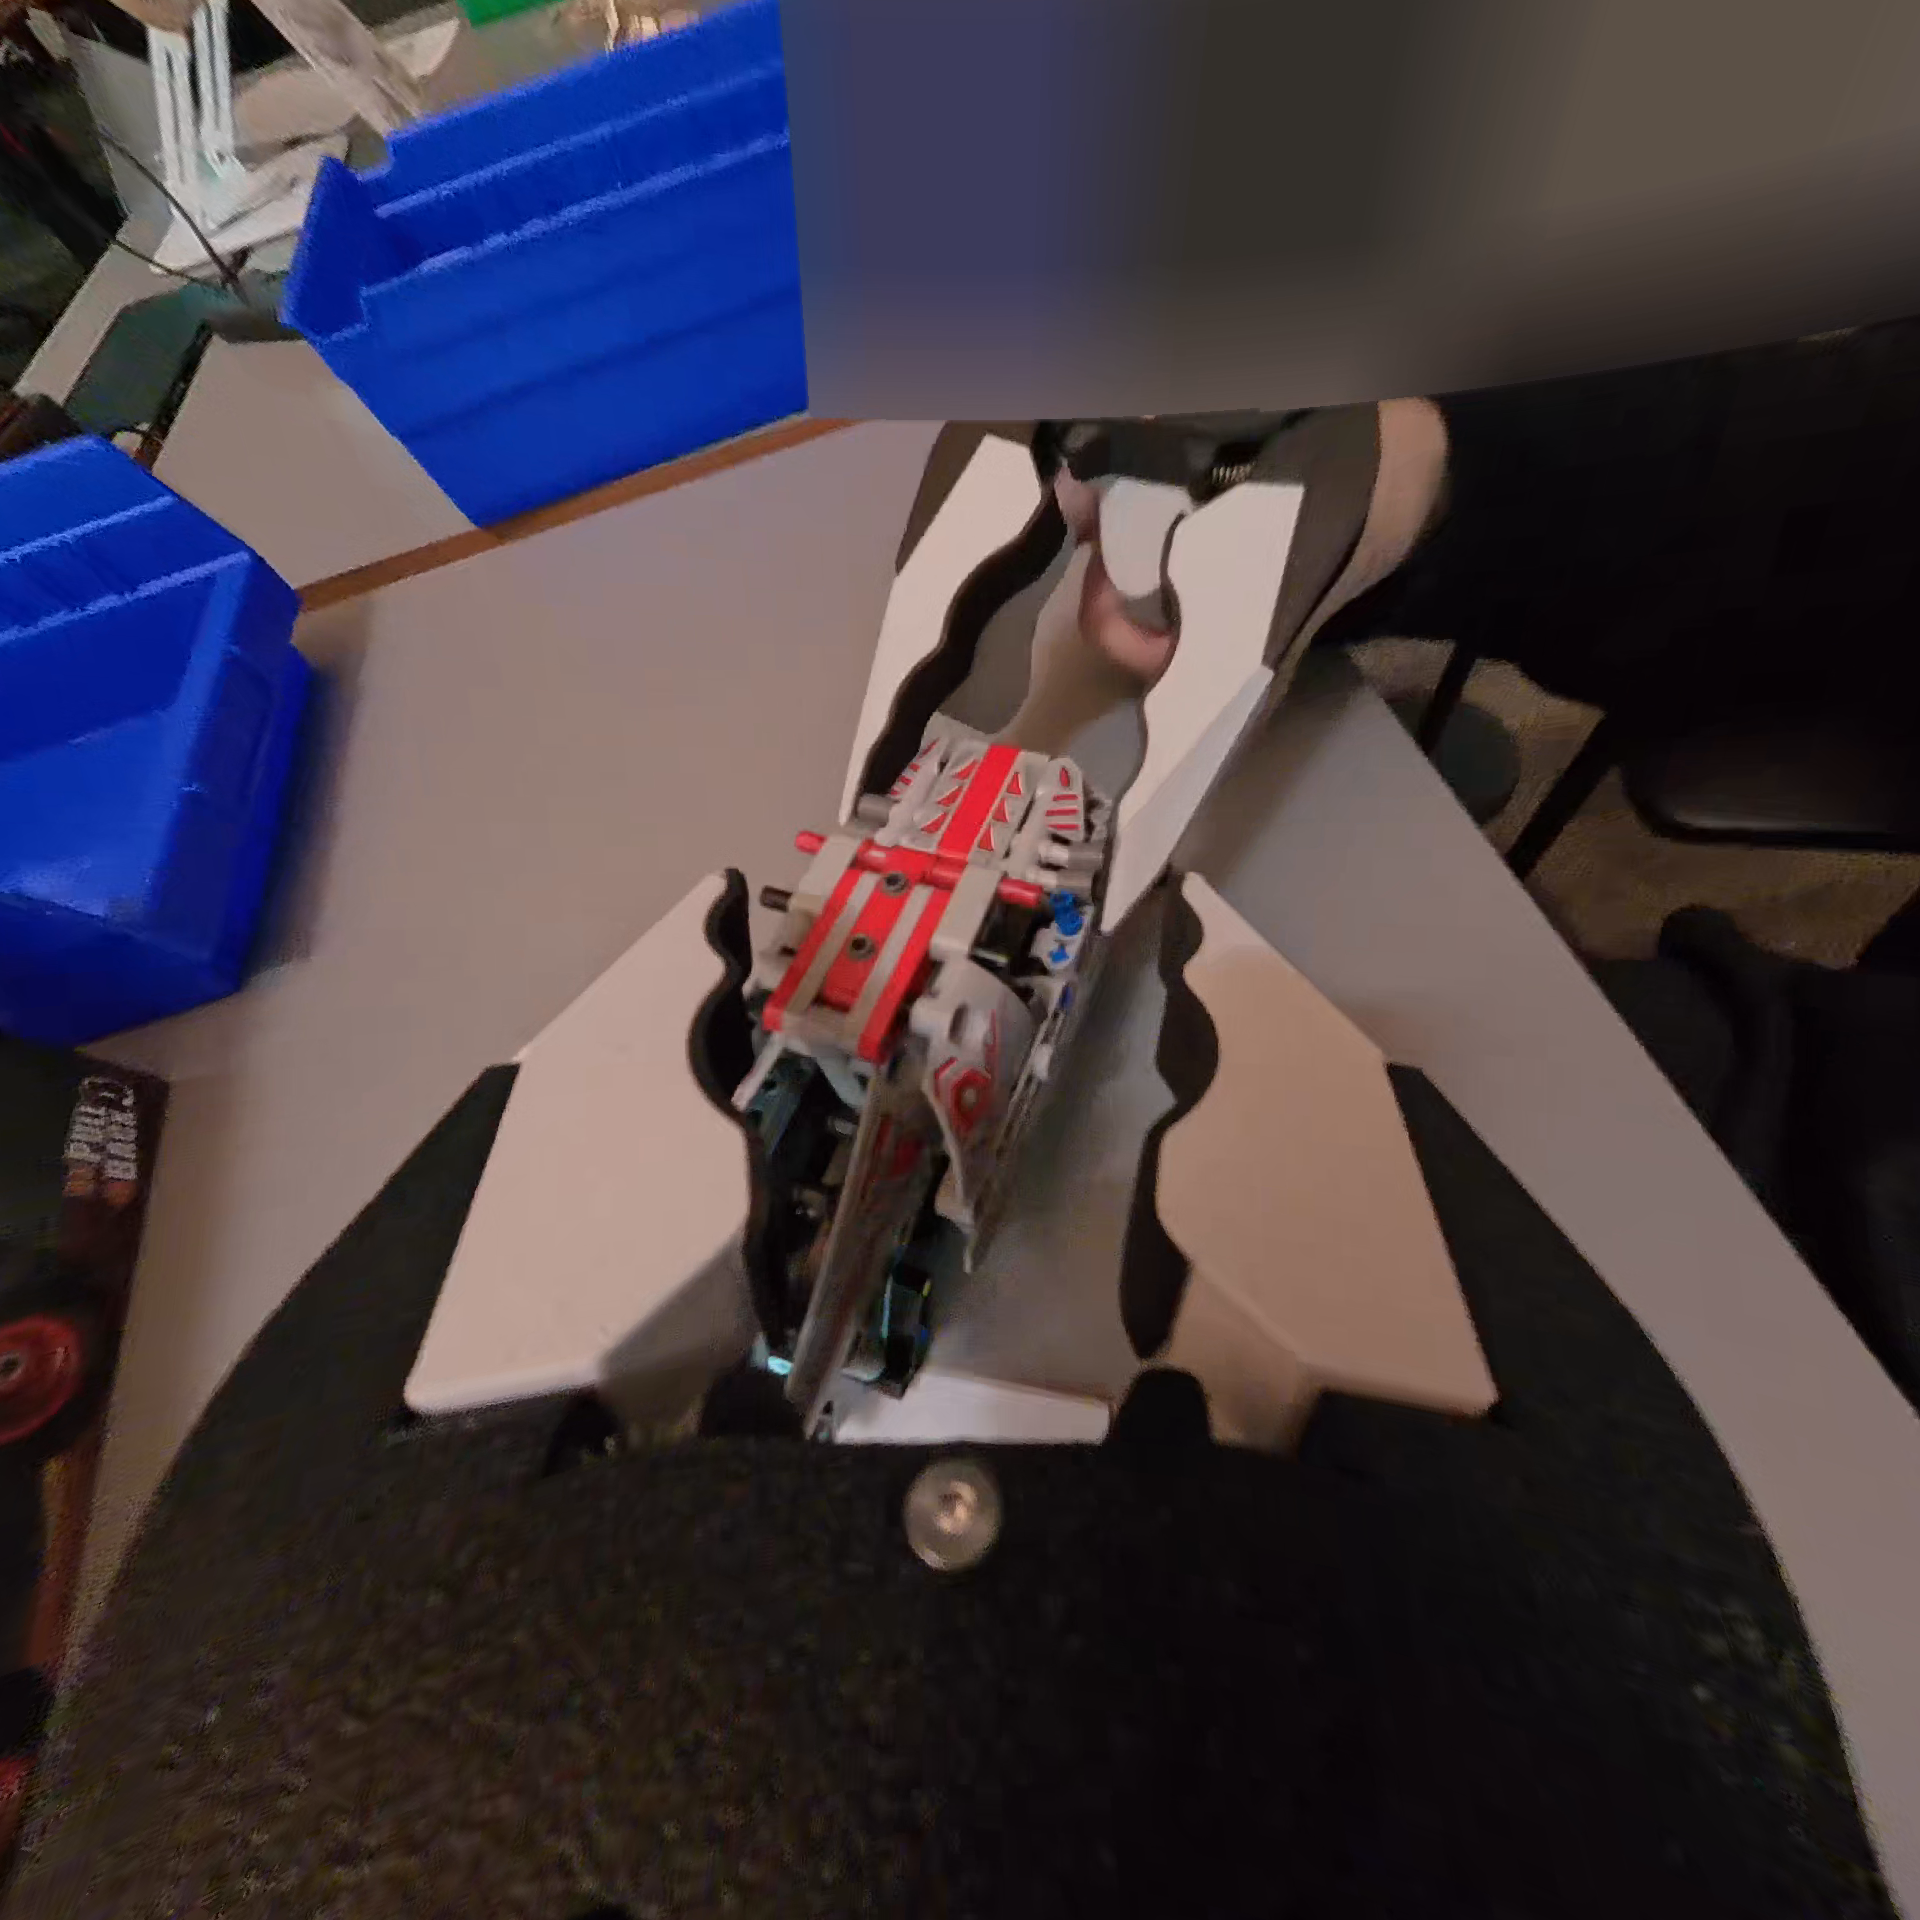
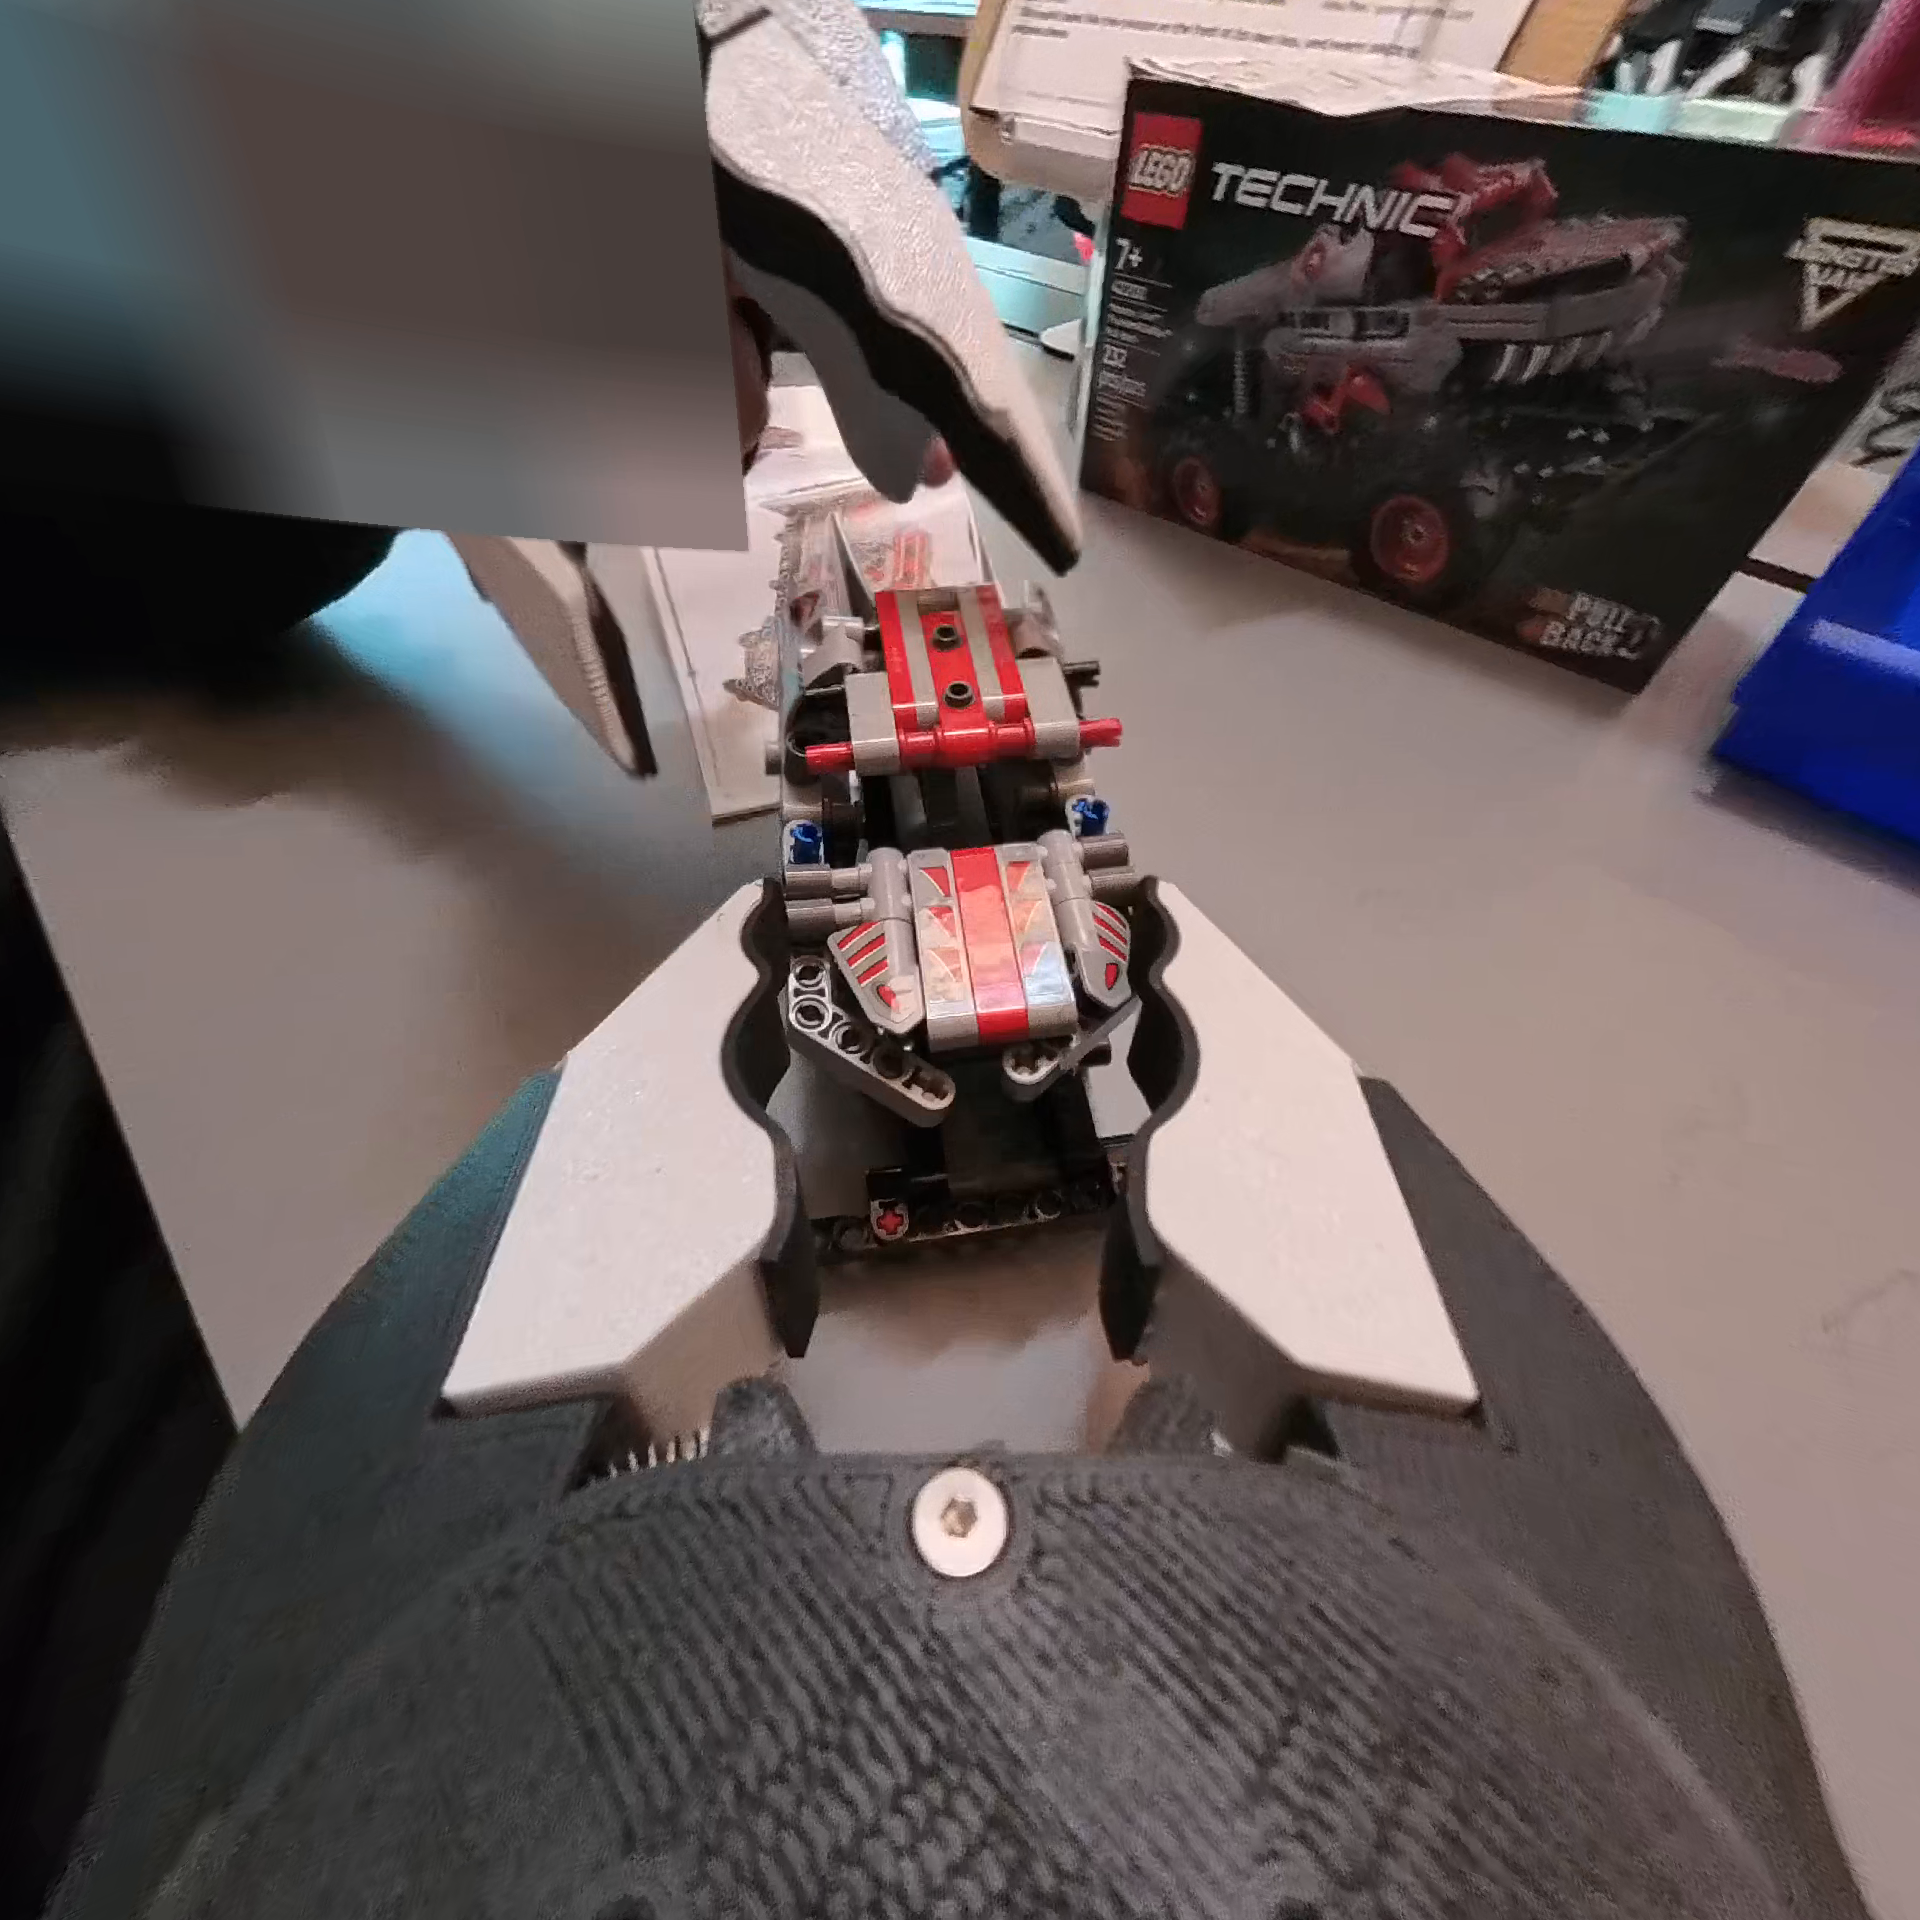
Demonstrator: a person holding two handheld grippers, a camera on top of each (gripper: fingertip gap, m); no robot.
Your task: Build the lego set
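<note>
The toy truck [image 2: 951, 914] is in the air over the grey table [image 2: 1455, 935], held between my two grippers with no wheels on it yet. My right gripper [image 2: 951, 997] pinches one end of the truck, and its two white fingers [image 2: 665, 1174] press on the truck's sides. My left gripper [image 1: 940, 1091] is at the other end of the truck. The truck sits between its fingers there, and it looks tipped onto its side. I cannot tell if those fingers really squeeze it or just sit around it, because in the right view they look spread apart.

Past the truck, to its right in the right view, stands the toy box [image 2: 1455, 364] on the table. Behind the truck lies a paper booklet [image 2: 727, 665] with a clear bag [image 2: 831, 499] of small parts on it. Two blue bins [image 1: 561, 291] sit on the table on the far side of the truck in the left view.

What could go wrong: I think the truck could twist and drop if one gripper lets go too soon. If I squeeze too hard, the small red and grey bits on top could pop off. The blue pins on the side could catch on a finger too.
</note>
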